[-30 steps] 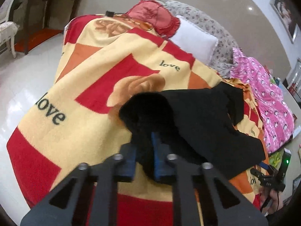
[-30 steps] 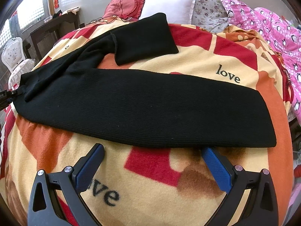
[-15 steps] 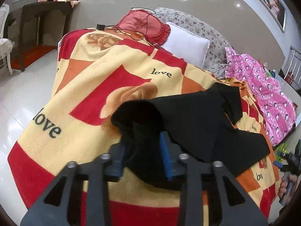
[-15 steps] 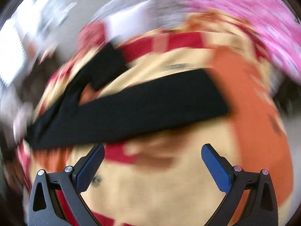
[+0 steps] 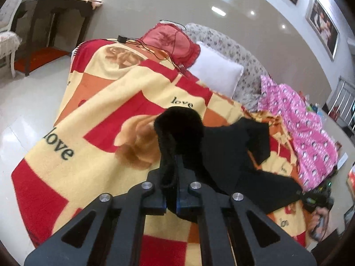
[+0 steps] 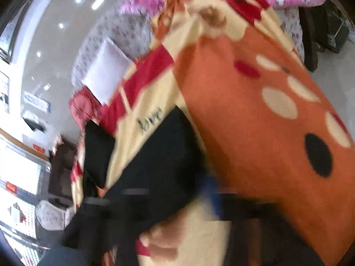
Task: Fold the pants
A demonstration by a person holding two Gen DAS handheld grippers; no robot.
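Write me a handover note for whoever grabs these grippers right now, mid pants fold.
Left gripper: shut on a bunched end of the black pants, lifted off the blanket.
Right gripper: badly blurred in its own view; jaws have just closed at the edge of the pants' far end, grip on the cloth not confirmed.
Pants: spread across the blanket on the bed, one leg flap turned over.
Done: the left end picked up.
Left: confirm the right grip, bring the ends together, lay flat.

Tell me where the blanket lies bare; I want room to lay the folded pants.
Bare blanket stretches left of the black pants, from the large "love" lettering up to the red cushion. The right is crowded: pants spread toward the pink quilt, white pillow behind.
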